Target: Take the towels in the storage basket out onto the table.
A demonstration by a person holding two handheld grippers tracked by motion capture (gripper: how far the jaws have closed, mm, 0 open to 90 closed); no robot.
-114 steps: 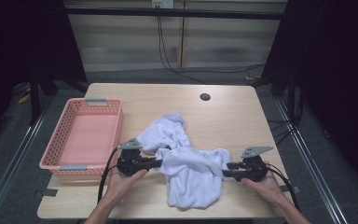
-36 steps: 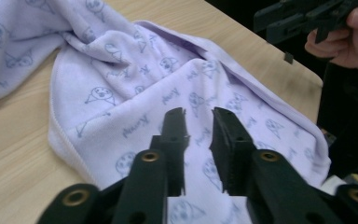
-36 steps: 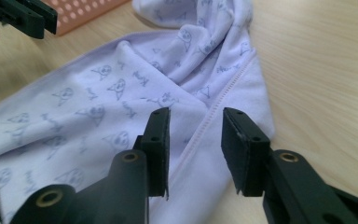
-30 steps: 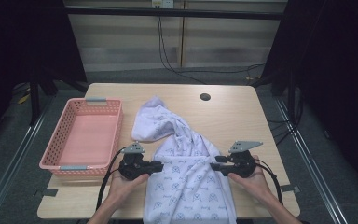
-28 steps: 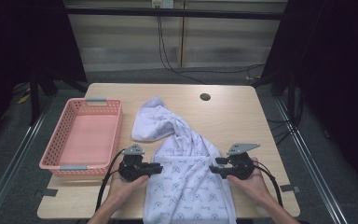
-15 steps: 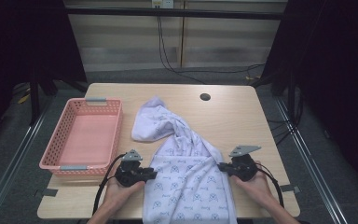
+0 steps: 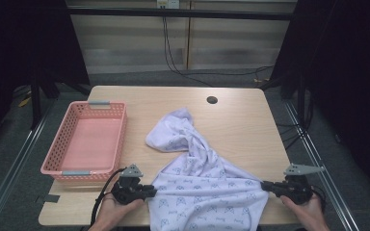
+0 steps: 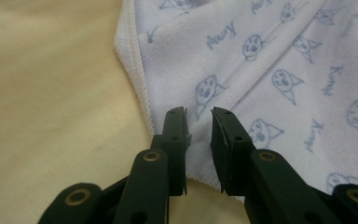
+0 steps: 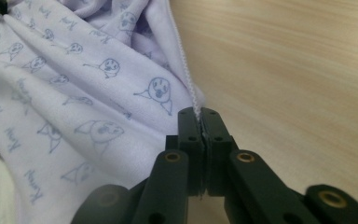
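The right gripper (image 9: 199, 122) pinches the printed cloth's (image 7: 207, 187) hemmed edge while the left gripper (image 8: 199, 122), jaws slightly apart, straddles the opposite edge, seemingly to stretch it flat across the table (image 7: 250, 120)

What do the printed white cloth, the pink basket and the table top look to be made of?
White cloth with blue cartoon faces: soft knitted or terry-like fabric, matte, judging by its fine looped texture and stitched hem. Pink basket: probably moulded plastic, given its perforated lattice walls and slight sheen. Table top: pale wood or wood-look laminate, smooth, with visible grain lines.
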